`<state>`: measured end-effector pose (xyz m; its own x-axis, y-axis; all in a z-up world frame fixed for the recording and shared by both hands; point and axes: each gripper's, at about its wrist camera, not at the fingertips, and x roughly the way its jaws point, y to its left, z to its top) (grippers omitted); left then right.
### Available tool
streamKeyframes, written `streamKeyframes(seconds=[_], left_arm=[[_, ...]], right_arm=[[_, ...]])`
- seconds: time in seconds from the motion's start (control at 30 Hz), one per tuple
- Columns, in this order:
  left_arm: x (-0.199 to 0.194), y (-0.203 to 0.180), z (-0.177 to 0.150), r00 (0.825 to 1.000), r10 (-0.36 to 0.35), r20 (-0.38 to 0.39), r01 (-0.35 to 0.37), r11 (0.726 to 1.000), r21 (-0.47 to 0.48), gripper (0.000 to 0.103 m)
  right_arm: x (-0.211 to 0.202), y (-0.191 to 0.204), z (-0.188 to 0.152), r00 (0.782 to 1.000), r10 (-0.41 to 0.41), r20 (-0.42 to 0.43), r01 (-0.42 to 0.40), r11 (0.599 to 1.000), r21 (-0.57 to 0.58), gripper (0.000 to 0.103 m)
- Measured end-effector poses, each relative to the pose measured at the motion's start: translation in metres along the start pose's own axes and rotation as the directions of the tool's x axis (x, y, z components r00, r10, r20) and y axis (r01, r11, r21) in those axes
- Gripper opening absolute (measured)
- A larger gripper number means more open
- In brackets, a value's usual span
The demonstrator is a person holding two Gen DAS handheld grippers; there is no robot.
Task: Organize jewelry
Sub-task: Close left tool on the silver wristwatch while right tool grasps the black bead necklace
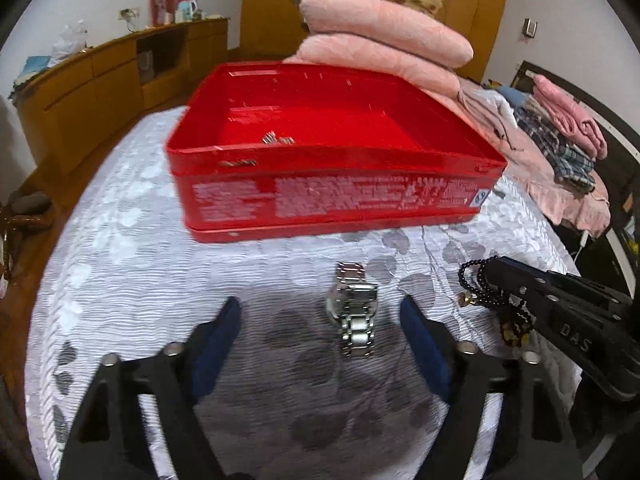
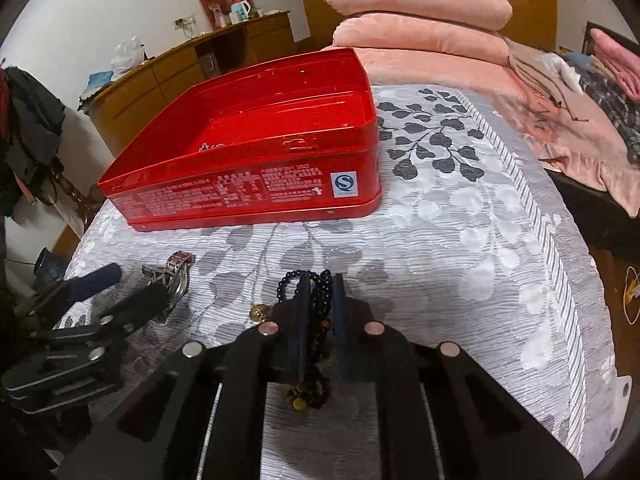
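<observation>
A red tin box [image 1: 332, 196] stands open on the bed, with a small silver item [image 1: 278, 140] inside; it also shows in the right wrist view [image 2: 248, 188]. A silver watch [image 1: 354, 312] lies on the bedspread between the fingers of my open left gripper [image 1: 322, 328]. The watch [image 2: 172, 280] also shows in the right wrist view beside the left gripper [image 2: 128, 284]. My right gripper [image 2: 320, 292] is shut on a black bead bracelet [image 2: 316, 292] with gold beads, just above the bedspread. The bracelet [image 1: 480, 284] and right gripper [image 1: 496, 272] show at the right of the left wrist view.
The bed has a grey-white leaf-patterned spread [image 2: 460, 240]. Pink pillows [image 1: 384, 40] and folded clothes [image 1: 568, 140] lie behind and right of the box. A wooden cabinet [image 1: 100, 92] stands at left. The bed's right edge [image 2: 572, 300] drops off.
</observation>
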<state>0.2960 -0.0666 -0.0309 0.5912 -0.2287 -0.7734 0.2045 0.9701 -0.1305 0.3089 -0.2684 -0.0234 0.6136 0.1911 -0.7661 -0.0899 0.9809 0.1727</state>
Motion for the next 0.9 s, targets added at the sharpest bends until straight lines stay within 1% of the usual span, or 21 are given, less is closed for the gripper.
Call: streamKeyframes(seconds=[0.03, 0.1, 0.17, 0.2, 0.23, 0.3, 0.33, 0.37, 0.43, 0.47, 0.5, 0.67, 0.7, 0.83, 0.87, 0.9], left_arm=[[0.004, -0.002, 0.0, 1.0, 0.003, -0.013, -0.003, 1.0, 0.002, 0.067], [0.006, -0.005, 0.0, 0.999, 0.03, -0.012, -0.03, 0.999, 0.017, 0.064], [0.006, -0.007, 0.0, 1.0, 0.017, -0.011, -0.017, 1.0, 0.011, 0.06], [0.006, -0.008, 0.0, 1.0, 0.029, -0.009, -0.029, 1.0, 0.01, 0.057], [0.005, -0.01, 0.0, 0.999, 0.042, -0.008, -0.042, 0.999, 0.016, 0.051], [0.005, -0.013, 0.0, 0.999, 0.037, -0.004, -0.037, 0.999, 0.025, 0.043], [0.005, -0.015, 0.0, 1.0, 0.025, -0.007, -0.025, 0.999, 0.028, 0.032], [0.005, -0.016, -0.001, 1.0, 0.017, -0.012, -0.017, 0.999, 0.028, 0.033], [0.006, -0.023, -0.001, 0.999, 0.048, -0.007, -0.047, 0.998, 0.047, 0.033], [0.007, -0.024, -0.001, 0.999, 0.051, -0.007, -0.05, 0.998, 0.049, 0.033], [0.006, -0.023, -0.001, 0.999, 0.049, -0.007, -0.049, 0.998, 0.045, 0.033], [0.004, -0.018, -0.001, 1.0, 0.03, -0.002, -0.03, 0.999, 0.014, 0.032], [0.002, -0.016, -0.002, 1.0, 0.026, -0.001, -0.026, 1.0, 0.007, 0.032], [-0.007, -0.006, -0.004, 1.0, 0.012, 0.012, -0.012, 1.0, -0.028, 0.032], [-0.011, -0.003, -0.005, 1.0, 0.013, 0.018, -0.012, 0.999, -0.032, 0.032], [-0.013, -0.002, -0.005, 1.0, 0.013, 0.024, -0.013, 0.999, -0.035, 0.032]], right_arm=[[0.0, -0.001, 0.0, 1.0, 0.003, 0.0, -0.003, 1.0, 0.001, 0.01], [0.001, -0.001, 0.0, 1.0, 0.008, 0.001, -0.008, 1.0, 0.002, 0.01], [0.001, -0.002, 0.0, 1.0, 0.011, 0.002, -0.011, 1.0, 0.003, 0.01], [0.002, -0.002, 0.0, 1.0, 0.013, 0.002, -0.013, 1.0, 0.005, 0.01], [0.003, -0.002, 0.0, 1.0, 0.014, 0.002, -0.014, 1.0, 0.006, 0.01], [0.003, -0.003, 0.0, 1.0, 0.017, 0.003, -0.017, 1.0, 0.008, 0.01], [0.003, -0.003, 0.0, 1.0, 0.018, 0.004, -0.018, 1.0, 0.009, 0.01], [0.003, -0.003, 0.0, 1.0, 0.02, 0.004, -0.02, 1.0, 0.011, 0.01], [0.003, -0.005, 0.0, 1.0, 0.023, 0.003, -0.023, 1.0, 0.014, 0.011], [0.003, -0.005, 0.0, 1.0, 0.027, 0.003, -0.027, 0.999, 0.018, 0.012], [0.003, -0.005, 0.0, 1.0, 0.03, 0.002, -0.03, 0.999, 0.02, 0.014], [-0.002, -0.008, 0.0, 0.999, 0.042, 0.008, -0.043, 0.999, 0.032, 0.017], [-0.003, -0.008, 0.0, 0.999, 0.041, 0.01, -0.041, 0.999, 0.033, 0.022], [-0.012, -0.012, 0.0, 0.999, 0.042, 0.028, -0.043, 0.998, 0.041, 0.03], [-0.015, -0.014, 0.0, 0.998, 0.047, 0.033, -0.048, 0.998, 0.049, 0.036], [-0.017, -0.018, 0.001, 0.998, 0.051, 0.037, -0.053, 0.997, 0.062, 0.04]])
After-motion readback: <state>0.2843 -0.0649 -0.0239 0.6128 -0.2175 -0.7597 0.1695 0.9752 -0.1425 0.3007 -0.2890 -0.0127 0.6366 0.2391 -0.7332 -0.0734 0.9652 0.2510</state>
